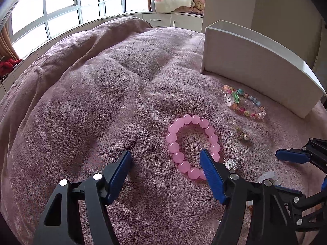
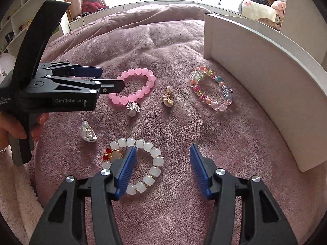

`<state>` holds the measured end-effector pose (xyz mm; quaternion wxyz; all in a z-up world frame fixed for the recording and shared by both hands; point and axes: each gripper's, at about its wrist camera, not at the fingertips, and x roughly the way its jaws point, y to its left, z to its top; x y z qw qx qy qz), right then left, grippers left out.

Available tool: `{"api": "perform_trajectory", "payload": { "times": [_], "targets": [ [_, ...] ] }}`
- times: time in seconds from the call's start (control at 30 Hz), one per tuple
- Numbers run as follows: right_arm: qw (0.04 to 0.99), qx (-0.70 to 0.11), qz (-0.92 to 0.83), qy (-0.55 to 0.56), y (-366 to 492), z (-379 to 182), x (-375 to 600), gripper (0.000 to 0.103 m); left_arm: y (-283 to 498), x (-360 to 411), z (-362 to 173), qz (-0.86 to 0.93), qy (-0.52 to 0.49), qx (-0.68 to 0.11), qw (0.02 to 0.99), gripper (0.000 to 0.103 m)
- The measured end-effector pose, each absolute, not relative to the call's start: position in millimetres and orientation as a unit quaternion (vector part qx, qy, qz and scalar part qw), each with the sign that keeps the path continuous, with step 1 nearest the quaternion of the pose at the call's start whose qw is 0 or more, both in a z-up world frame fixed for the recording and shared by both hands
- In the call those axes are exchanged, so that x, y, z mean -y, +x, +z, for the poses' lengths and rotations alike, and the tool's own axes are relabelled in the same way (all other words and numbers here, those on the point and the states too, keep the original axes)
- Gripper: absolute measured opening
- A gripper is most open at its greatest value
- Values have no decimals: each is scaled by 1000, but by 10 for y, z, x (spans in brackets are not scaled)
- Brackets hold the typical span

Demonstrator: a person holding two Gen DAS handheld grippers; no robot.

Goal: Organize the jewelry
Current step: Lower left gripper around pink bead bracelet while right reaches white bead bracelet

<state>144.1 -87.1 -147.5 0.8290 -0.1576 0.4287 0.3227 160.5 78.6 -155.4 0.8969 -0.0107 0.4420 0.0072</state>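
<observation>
A pink bead bracelet (image 1: pixel 192 145) (image 2: pixel 134 85) lies on the pink blanket. My left gripper (image 1: pixel 165 159) (image 2: pixel 111 77) is open; its right finger sits over the bracelet's near side. A white bead bracelet (image 2: pixel 143 165) with a red and gold charm lies under my open right gripper (image 2: pixel 163 157), whose left finger covers part of it. A multicoloured bracelet (image 2: pixel 210 87) (image 1: pixel 243 102) lies near the white box (image 2: pixel 265 71) (image 1: pixel 255 67). A silver spiky earring (image 2: pixel 132 108) (image 1: pixel 231 163), a gold shell earring (image 2: pixel 167 98) (image 1: pixel 242 132) and a silver figure (image 2: pixel 87 132) lie between them.
The pink blanket (image 1: pixel 92 102) covers a bed. The white box's curved wall stands at the right. Windows (image 1: pixel 61 10) and a bench with plush toys (image 1: pixel 173 2) lie beyond the bed. Shelves (image 2: pixel 18 16) stand at far left in the right wrist view.
</observation>
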Motion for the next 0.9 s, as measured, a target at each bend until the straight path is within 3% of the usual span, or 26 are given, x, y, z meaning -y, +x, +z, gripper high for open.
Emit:
{"api": "perform_trajectory", "payload": {
  "times": [0.27, 0.43, 0.53, 0.7, 0.9],
  "targets": [
    [824, -438, 322, -158, 1457, -1505, 861, 51, 1604, -829, -1594, -1, -22, -450, 893, 57],
    [817, -440, 334, -165, 1429, -1514, 813, 34, 1612, -849, -1611, -6, -27, -452, 892, 40],
    [813, -443, 339, -165, 1418, -1515, 801, 29, 1615, -875, -1621, -6, -33, -452, 891, 36],
    [810, -449, 345, -151, 1429, -1515, 826, 25, 1625, -904, -1628, -24, -60, -457, 887, 20],
    [811, -453, 348, -130, 1463, -1501, 881, 19, 1608, -944, -1621, -26, -85, -455, 886, 19]
  ]
}}
